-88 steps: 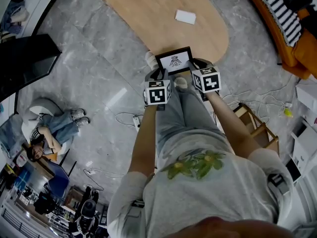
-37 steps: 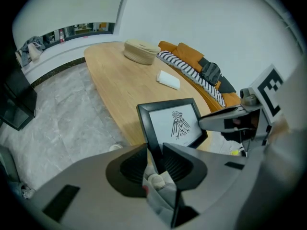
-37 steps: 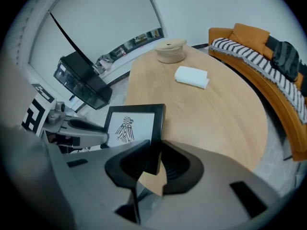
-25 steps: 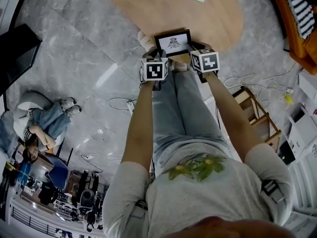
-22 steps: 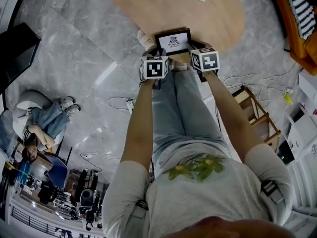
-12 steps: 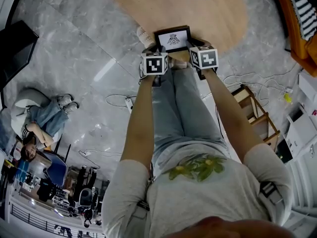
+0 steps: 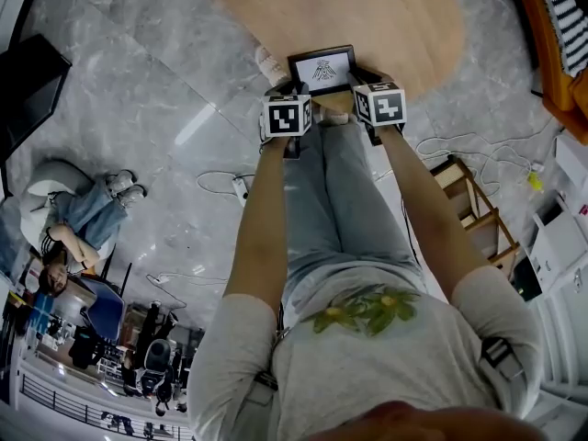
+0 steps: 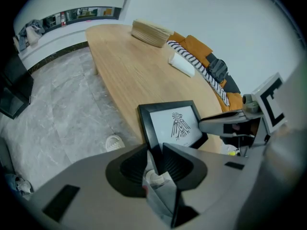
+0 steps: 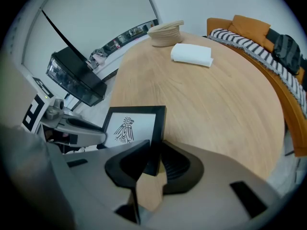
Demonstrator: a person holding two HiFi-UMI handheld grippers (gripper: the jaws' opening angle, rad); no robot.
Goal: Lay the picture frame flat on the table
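The black picture frame [image 7: 322, 68] with a bird drawing sits at the near edge of the oval wooden table [image 7: 395, 26], face turned up toward me. My left gripper [image 7: 296, 90] is shut on its left border; its jaws have just eased open slightly, and the border stays pinched between them. In the left gripper view the frame [image 8: 175, 123] rises from the left gripper [image 8: 154, 150]. My right gripper [image 7: 361, 81] is shut on the right border. The right gripper view shows that frame [image 9: 129, 126] edge inside the right gripper [image 9: 154, 151]. Whether the frame's back touches the table is hidden.
A folded white cloth [image 9: 192, 54] and a woven hat [image 9: 165, 33] lie further back on the table. An orange sofa [image 7: 560, 53] with striped fabric stands to the right, with a wooden stool [image 7: 469, 214] nearer. A person [image 7: 73, 228] sits on the floor at left.
Both grippers keep their hold on the frame. Frame, grippers and table have all slid slightly up the picture as the head view shifted.
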